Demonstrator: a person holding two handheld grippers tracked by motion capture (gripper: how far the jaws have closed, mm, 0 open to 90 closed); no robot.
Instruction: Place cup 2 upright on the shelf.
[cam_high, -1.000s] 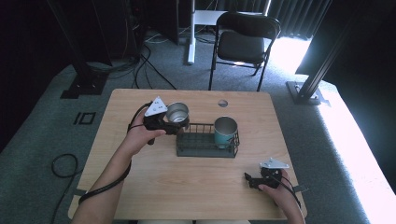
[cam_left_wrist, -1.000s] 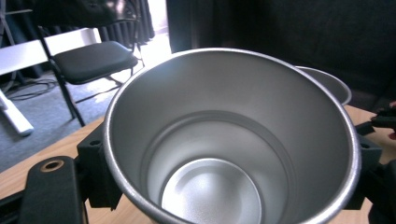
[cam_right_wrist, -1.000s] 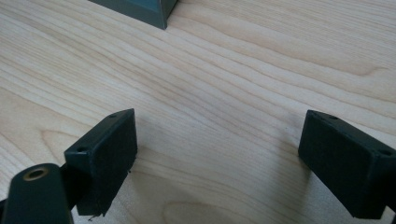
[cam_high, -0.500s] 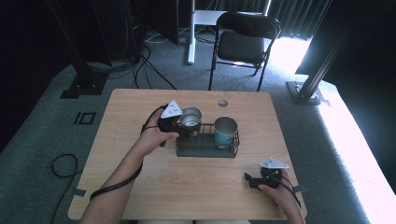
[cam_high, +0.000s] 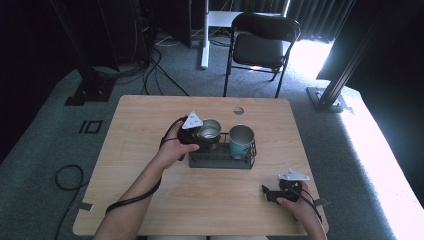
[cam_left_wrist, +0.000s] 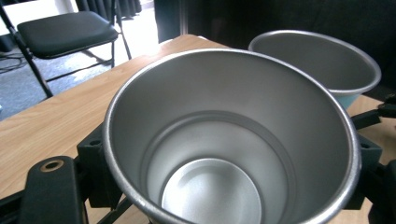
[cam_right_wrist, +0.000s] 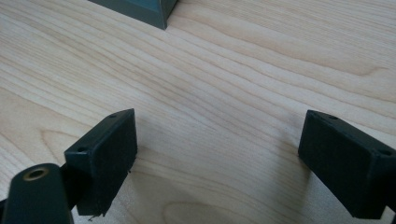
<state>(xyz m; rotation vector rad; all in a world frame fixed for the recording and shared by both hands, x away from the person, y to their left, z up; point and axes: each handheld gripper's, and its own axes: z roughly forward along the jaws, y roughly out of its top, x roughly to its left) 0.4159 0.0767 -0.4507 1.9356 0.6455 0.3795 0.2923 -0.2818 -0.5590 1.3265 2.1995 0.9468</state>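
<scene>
Two cups show from above: the left gripper (cam_high: 202, 136) pinches a steel cup (cam_high: 208, 130) over the wire basket (cam_high: 220, 161); close up, its bare inside (cam_left_wrist: 219, 186); right gripper (cam_right_wrist: 224, 163) jaws spread on tabletop (cam_high: 200, 200)

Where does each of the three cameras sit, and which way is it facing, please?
High view: above the table's near side, looking forward and down; both forearms enter below.
Left gripper view: on the left gripper, looking into its held steel cup.
Right gripper view: on the right gripper, open jaws over bare table.
Shared: the teal cup.
</scene>
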